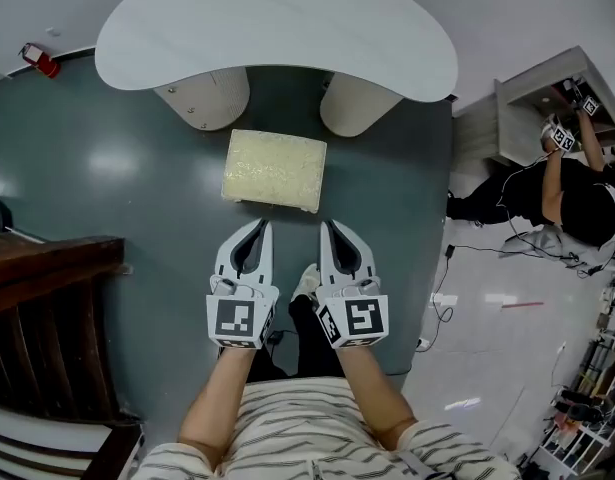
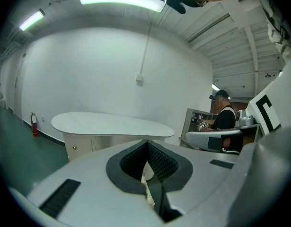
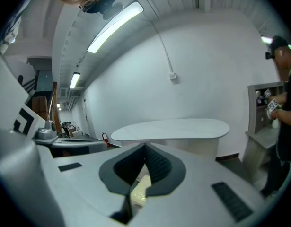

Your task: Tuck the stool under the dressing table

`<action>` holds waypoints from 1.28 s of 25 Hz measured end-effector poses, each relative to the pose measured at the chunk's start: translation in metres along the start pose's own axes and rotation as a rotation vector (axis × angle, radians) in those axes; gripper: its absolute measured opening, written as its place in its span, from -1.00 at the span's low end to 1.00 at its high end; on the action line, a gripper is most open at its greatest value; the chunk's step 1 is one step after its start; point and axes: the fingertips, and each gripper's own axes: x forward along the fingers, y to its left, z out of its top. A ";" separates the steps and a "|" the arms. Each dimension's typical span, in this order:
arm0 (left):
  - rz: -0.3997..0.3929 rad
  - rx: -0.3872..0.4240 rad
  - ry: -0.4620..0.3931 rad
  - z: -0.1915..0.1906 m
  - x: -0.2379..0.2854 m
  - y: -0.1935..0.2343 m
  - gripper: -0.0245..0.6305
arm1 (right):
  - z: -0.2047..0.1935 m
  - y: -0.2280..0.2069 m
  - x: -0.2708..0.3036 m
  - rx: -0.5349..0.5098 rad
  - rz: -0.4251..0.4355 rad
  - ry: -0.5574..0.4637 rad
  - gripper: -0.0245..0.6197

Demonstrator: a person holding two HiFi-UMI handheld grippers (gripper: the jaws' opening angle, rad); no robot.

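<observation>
The stool [image 1: 274,170] stands out in front of the desk [image 1: 277,28], not yet tucked under, with the left gripper [image 1: 263,228] and right gripper [image 1: 329,228] just behind it, fingers [image 1: 230,266] closed on nothing.

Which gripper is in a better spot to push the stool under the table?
Probably left. The left gripper faces the middle of the stool; the right gripper lines up with its corner. Both are shut.

Stool [image 1: 274,169]: cream fuzzy rectangular top, upright ahead of me, just near side of the white kidney-top dressing table [image 1: 277,28], not tucked.
</observation>
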 end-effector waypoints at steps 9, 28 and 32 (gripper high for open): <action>-0.003 -0.023 0.047 -0.046 0.022 0.033 -0.91 | -0.048 0.000 0.046 0.038 -0.048 0.045 -0.89; -0.016 -0.067 0.162 -0.143 0.058 0.069 -0.91 | -0.148 -0.007 0.093 0.108 -0.107 0.174 -0.89; -0.009 -0.075 0.185 -0.163 0.064 0.075 -0.91 | -0.168 -0.010 0.101 0.119 -0.119 0.188 -0.89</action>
